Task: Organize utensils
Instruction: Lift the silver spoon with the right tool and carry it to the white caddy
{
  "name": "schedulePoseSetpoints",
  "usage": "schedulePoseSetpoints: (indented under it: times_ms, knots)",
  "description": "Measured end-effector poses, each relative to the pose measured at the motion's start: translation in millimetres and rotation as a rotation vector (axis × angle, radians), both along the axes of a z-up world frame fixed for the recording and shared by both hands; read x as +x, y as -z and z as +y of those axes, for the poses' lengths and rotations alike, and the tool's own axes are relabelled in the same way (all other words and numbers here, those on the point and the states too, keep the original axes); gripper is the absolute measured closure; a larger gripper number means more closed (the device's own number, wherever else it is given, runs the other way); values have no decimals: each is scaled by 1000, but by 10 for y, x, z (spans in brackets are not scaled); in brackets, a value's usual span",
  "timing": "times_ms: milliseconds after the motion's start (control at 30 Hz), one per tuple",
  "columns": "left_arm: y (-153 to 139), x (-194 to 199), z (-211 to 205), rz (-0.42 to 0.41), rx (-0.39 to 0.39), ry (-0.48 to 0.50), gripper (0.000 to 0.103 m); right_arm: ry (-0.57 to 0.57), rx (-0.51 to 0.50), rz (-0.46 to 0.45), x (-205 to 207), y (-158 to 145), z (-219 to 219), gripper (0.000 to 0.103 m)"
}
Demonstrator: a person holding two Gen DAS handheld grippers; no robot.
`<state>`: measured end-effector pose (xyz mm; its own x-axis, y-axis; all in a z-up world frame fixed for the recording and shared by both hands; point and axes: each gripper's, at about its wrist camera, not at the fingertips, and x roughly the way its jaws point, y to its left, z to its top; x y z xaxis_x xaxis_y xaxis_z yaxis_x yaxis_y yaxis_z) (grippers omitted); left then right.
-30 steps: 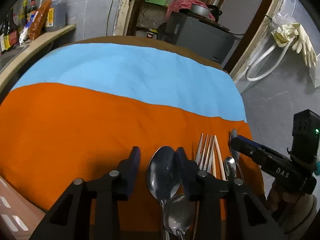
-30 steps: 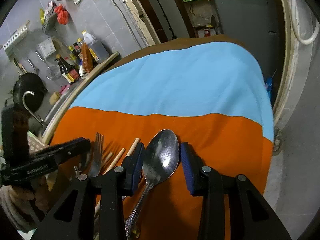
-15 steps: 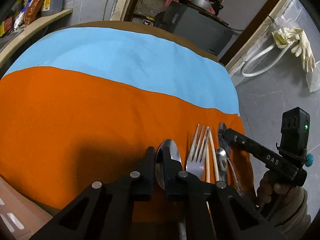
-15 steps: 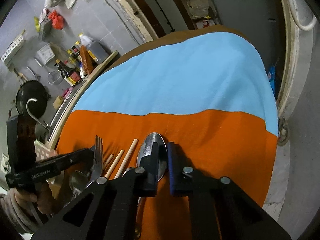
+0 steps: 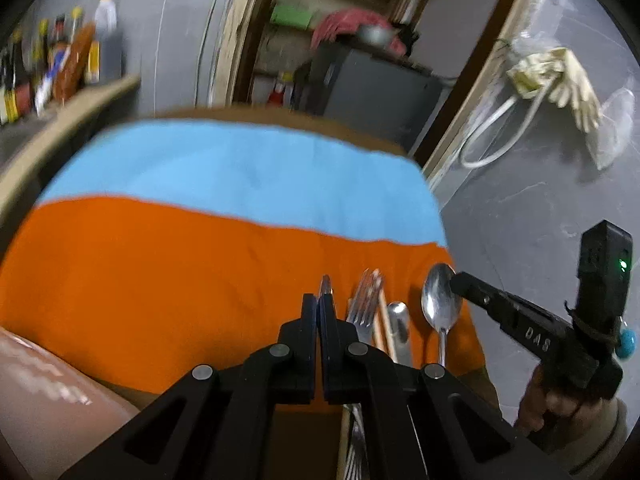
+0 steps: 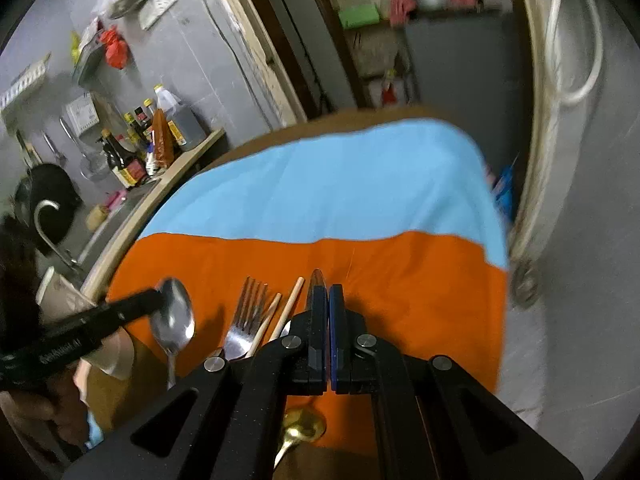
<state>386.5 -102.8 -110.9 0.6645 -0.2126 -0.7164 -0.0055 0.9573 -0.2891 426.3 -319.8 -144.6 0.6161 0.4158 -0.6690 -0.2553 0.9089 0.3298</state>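
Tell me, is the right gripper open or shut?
The right gripper is shut on a spoon: its jaws have just been closing, and the spoon's tip sticks out above the touching pads.

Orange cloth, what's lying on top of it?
A fork, wooden chopsticks and a small spoon lie there; their handle ends are hidden behind the left gripper.

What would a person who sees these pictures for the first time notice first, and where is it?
First, the bright orange and blue cloth that covers the table. Then the two black claws at its near edge: the left claw is shut on one spoon, and the right claw on another spoon. Between them a fork and chopsticks lie on the orange part.
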Motion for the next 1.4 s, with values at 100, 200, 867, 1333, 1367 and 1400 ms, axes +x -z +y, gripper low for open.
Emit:
schedulePoseSetpoints:
  times_ms: [100,200,867,1333,1367,1400]
  knots:
    - [-183,-145,-22,-74,35,-2,101,46,-51,-70,-212,-242,71,102]
    - [-366,-292,37,-142,51,-15,101,89,-97,-154,-427,-490,152,102]
    - [-1416,-918,611,-427,47,-26,101,280,-229,-560,-1402,-2000,634,102]
    - [-2013,-1308,1928,-577,237,-355,101,143,-110,-757,-1360,-2361,1828,102]
    - [-2000,-1322,2020,-576,252,-379,101,133,-110,-766,-1341,-2345,1917,102]
    - [-1977,-1327,2109,-575,274,-405,101,127,-113,-773,-1347,-2298,1977,102]
